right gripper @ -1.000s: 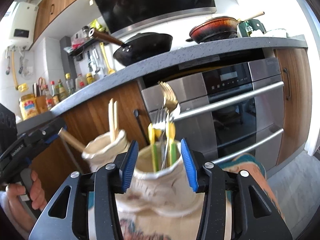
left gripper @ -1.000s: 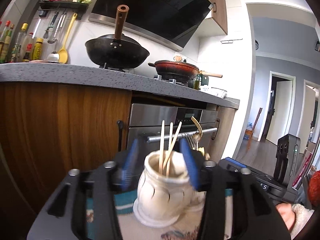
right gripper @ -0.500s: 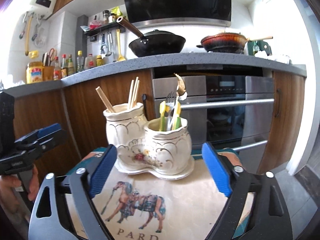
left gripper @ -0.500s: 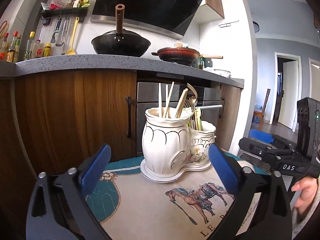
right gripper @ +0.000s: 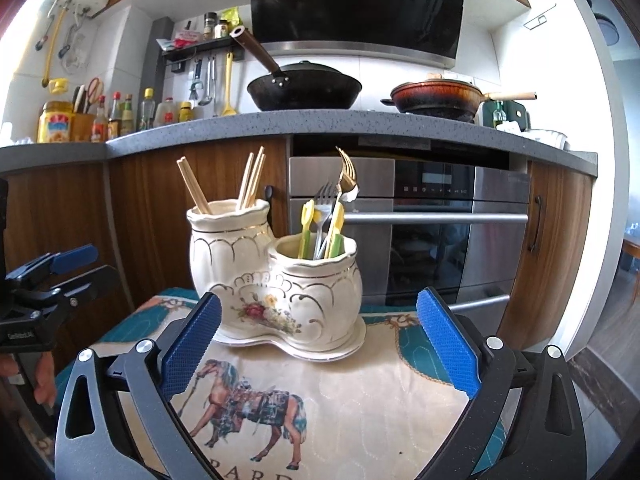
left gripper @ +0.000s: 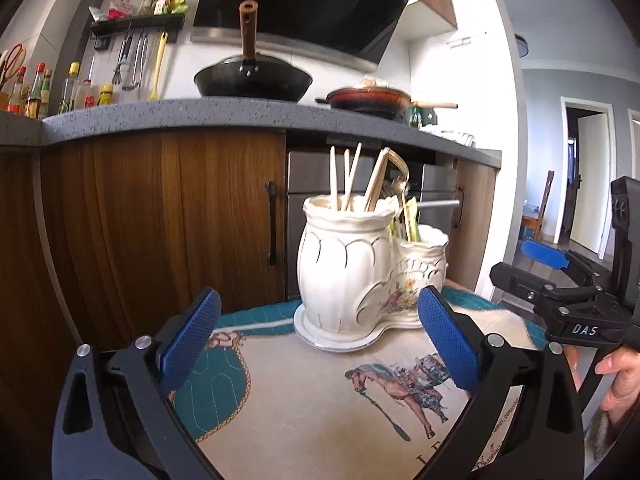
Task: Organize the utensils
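A white ceramic double utensil holder stands on a horse-print cloth. Its taller pot holds several wooden chopsticks. Its shorter pot holds forks and yellow-green handled utensils. My left gripper is open and empty, a short way in front of the holder. My right gripper is open and empty, also just in front of it. The right gripper shows from the side in the left wrist view; the left gripper shows at the left edge of the right wrist view.
Behind the cloth stand wooden cabinets and a steel oven under a grey counter. A black wok and a red pan sit on the stove. Bottles line the counter's left.
Both grippers have opened wide and drawn back from the holder, which was close between their pads a second ago. The holder now stands free on the cloth.
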A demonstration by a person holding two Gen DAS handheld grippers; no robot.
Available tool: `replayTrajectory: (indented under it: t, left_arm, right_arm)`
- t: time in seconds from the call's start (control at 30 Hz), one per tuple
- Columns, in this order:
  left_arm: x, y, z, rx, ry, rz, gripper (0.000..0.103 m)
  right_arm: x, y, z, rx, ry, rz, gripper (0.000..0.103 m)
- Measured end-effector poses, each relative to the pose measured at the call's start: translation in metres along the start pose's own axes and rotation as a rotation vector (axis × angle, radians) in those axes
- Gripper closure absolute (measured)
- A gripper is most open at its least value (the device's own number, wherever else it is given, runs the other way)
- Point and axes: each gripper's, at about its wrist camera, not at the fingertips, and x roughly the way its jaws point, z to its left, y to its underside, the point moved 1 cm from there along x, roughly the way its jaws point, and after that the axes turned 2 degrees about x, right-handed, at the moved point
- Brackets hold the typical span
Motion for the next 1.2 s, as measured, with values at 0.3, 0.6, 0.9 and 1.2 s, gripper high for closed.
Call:
replayTrajectory:
  t: [0.3,0.6,0.9,1.2]
  left_arm:
    - [0.0031,0.0028,-0.0074,0.037,-0.022,0.029,0.006]
    - [0.0038,0.0034,-0.0093,0.042,-0.025,0.034,0.006]
    - [0.0033,0.0028,-0.0091,0.042,-0.030,0.034,0.006]
    - [0.0029,0.0025,-0.0088,0.041,-0.033,0.034,0.006]
  right_arm:
    - [0.0052,0.0007,0.0021,-0.011,0.005,0.024,0.005]
    - [0.0072,0.0017,0.0027,-0.012,0.003,0.028,0.005]
    - [0.0075,0.0016,0.0027,-0.013,0.003,0.029,0.005]
    - [0.0076,0.0015,0.0028,-0.012,0.003,0.029,0.005]
